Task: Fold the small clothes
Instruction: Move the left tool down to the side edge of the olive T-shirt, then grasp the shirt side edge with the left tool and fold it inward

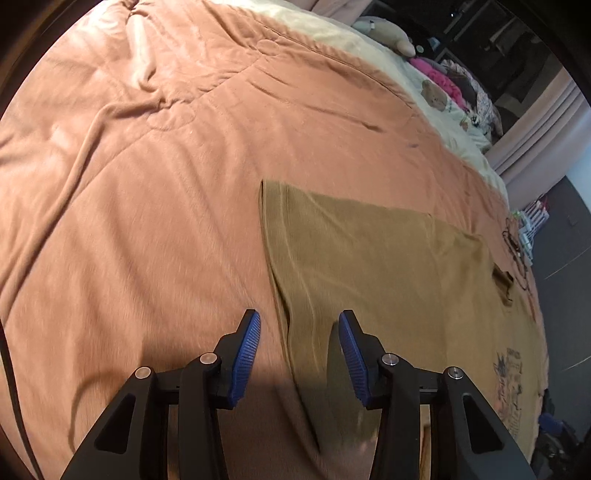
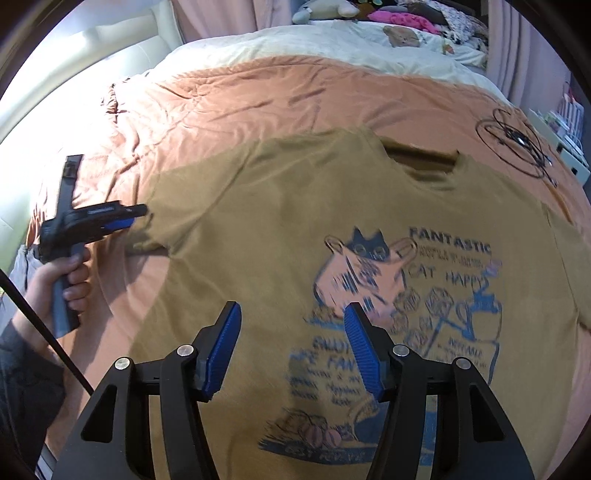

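Shirt (image 2: 280, 229) lies flat, print up, on the bed's blanket (image 2: 229, 99). My left tongs (image 1: 299, 325) and right tongs (image 2: 291, 317) gape above it, gripping nothing.

My left gripper (image 1: 299, 325) hangs over the bed with its blue pads (image 1: 245, 354) apart and nothing between them, tilted down at the left sleeve edge of the mustard T-shirt (image 1: 369, 251). The shirt lies flat on the salmon-pink quilt (image 1: 147, 206), its collar opening (image 1: 502, 284) off to my right and a strip of its printed picture (image 1: 511, 384) near the frame's edge. Beyond the quilt I see a cream blanket (image 1: 399, 62), a plush toy (image 1: 391, 35) and bright pink cloth (image 1: 436, 75). A tangle of black cable (image 1: 515, 243) lies on the quilt's far right.
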Demonstrator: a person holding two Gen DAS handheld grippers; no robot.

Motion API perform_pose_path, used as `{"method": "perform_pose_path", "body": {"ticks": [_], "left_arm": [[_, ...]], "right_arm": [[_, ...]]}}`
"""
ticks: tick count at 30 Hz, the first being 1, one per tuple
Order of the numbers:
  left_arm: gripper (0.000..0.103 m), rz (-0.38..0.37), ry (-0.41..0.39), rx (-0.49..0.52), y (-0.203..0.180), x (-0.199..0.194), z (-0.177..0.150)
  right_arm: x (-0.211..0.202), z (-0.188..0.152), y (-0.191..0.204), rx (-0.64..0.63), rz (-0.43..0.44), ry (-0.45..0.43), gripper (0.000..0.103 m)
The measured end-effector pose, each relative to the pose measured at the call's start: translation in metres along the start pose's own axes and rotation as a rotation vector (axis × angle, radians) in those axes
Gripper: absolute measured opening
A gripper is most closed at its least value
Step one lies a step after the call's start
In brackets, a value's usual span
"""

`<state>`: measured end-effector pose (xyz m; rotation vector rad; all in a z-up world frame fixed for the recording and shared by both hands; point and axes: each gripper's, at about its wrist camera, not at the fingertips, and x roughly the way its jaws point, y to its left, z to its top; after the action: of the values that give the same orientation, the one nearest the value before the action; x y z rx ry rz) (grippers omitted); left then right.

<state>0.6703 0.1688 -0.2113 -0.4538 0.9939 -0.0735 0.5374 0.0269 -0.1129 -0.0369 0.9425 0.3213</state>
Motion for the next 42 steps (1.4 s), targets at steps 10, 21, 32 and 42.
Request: {"method": "perform_pose_path", "body": {"ticks": [10,21,32,42], "left_arm": [[0.046,0.074,0.055,-0.019,-0.002,0.012,0.025],[0.003,-0.002,0.009,0.075,-0.032,-0.019,0.031],[0.003,-0.059,-0.006,0.181,-0.098,-0.051,0.042],[0.003,-0.096,0.025,0.262,-0.165,-0.040,0.029]], "right_arm": [[0.055,0.020,0.001,0.129,0.130,0.049,0.052],[0.130,0.038,0.011,0.291,0.336,0.092,0.018],[0.187,0.038,0.001,0.408,0.444,0.155,0.011],[0.120,0.016,-0.089,0.416,0.342,0.066,0.065]]}}
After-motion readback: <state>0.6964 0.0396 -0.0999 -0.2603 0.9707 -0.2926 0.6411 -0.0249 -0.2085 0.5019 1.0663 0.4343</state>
